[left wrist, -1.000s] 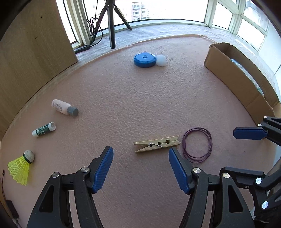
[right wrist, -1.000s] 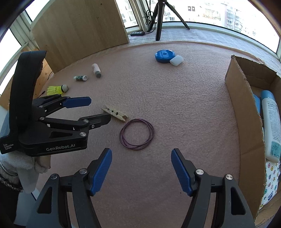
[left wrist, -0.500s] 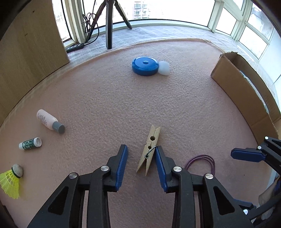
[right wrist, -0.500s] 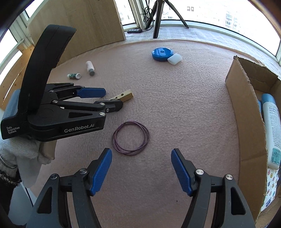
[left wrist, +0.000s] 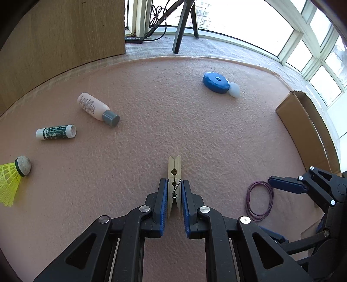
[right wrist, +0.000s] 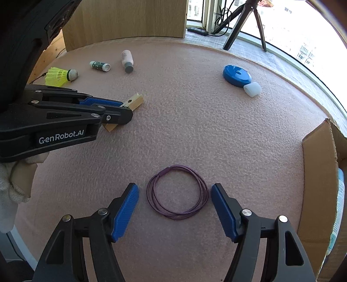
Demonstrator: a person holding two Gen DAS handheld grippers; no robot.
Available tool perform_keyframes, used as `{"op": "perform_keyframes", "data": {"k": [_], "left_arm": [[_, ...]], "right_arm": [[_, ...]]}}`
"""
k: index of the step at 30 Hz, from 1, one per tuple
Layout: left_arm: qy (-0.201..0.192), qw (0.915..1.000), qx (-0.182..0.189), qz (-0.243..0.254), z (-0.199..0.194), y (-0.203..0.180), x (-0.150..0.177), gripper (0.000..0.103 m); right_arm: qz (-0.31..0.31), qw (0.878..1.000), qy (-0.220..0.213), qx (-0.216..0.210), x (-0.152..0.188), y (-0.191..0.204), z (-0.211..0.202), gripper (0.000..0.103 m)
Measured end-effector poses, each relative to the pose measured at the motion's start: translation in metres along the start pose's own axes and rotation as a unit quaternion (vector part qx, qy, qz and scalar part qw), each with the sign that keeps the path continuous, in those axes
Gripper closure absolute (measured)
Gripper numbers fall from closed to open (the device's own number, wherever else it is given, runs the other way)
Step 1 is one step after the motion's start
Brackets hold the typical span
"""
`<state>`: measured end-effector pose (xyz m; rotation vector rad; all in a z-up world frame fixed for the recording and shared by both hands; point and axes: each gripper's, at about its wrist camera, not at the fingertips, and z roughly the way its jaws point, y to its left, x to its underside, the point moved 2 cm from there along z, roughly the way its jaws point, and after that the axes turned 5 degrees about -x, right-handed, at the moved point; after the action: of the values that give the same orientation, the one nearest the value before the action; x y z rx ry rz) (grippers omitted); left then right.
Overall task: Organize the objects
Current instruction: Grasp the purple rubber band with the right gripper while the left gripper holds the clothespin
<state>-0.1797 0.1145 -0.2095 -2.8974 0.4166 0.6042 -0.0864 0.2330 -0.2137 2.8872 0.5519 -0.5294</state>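
Note:
My left gripper (left wrist: 174, 186) is shut on a wooden clothespin (left wrist: 174, 171), whose far end sticks out ahead of the blue pads; in the right wrist view the left gripper (right wrist: 124, 108) holds the clothespin (right wrist: 135, 103) just above the pink mat. My right gripper (right wrist: 174, 195) is open and low over the mat, with a purple cord ring (right wrist: 177, 192) lying between its fingers. The ring (left wrist: 260, 200) also shows in the left wrist view beside the right gripper's fingertips (left wrist: 284, 184).
On the mat lie a pink bottle (left wrist: 97, 109), a green-labelled tube (left wrist: 56, 132), a yellow shuttlecock (left wrist: 13, 175), a blue round case (left wrist: 215, 82) with a white cap (left wrist: 234, 90). A cardboard box (right wrist: 321, 173) stands at the right. A tripod (right wrist: 245, 23) and wooden panel (right wrist: 125, 17) are behind.
My left gripper closed on the clothespin and turned left with it. My right gripper moved down and forward until the purple ring lay between its open fingers.

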Motion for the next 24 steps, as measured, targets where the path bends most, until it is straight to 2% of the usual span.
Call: {"op": "perform_keyframes", "data": {"k": [2, 3, 4, 6, 7, 9, 14, 24], "left_arm": [[-0.002, 1.0, 0.002, -0.007, -0.003, 0.003, 0.005, 0.09], [-0.003, 0.9999, 0.002, -0.011, -0.004, 0.003, 0.008, 0.09], [-0.003, 0.9999, 0.003, -0.013, -0.005, 0.004, 0.01, 0.09], [-0.003, 0.9998, 0.004, -0.017, -0.007, 0.004, 0.014, 0.09], [-0.003, 0.9998, 0.004, -0.017, -0.008, 0.004, 0.015, 0.09], [-0.001, 0.9998, 0.009, -0.02, -0.01, 0.002, 0.017, 0.09], [-0.005, 0.9997, 0.017, -0.017, -0.02, -0.006, 0.02, 0.09], [-0.046, 0.9981, 0.042, 0.006, -0.058, -0.046, -0.003, 0.09]], "right_arm": [[-0.004, 1.0, 0.002, 0.0, -0.001, -0.003, -0.001, 0.047], [-0.007, 1.0, 0.001, 0.001, -0.001, -0.004, -0.003, 0.059], [-0.008, 1.0, 0.0, 0.0, -0.002, -0.006, -0.004, 0.075], [-0.003, 1.0, 0.0, 0.002, -0.002, -0.01, -0.006, 0.091], [-0.001, 1.0, 0.001, 0.0, -0.003, -0.012, -0.006, 0.095], [0.007, 1.0, -0.002, -0.003, -0.002, -0.015, -0.007, 0.099], [0.03, 0.999, -0.018, -0.019, 0.002, -0.022, -0.017, 0.1], [0.081, 0.991, -0.1, -0.034, 0.017, -0.06, -0.089, 0.1]]}}
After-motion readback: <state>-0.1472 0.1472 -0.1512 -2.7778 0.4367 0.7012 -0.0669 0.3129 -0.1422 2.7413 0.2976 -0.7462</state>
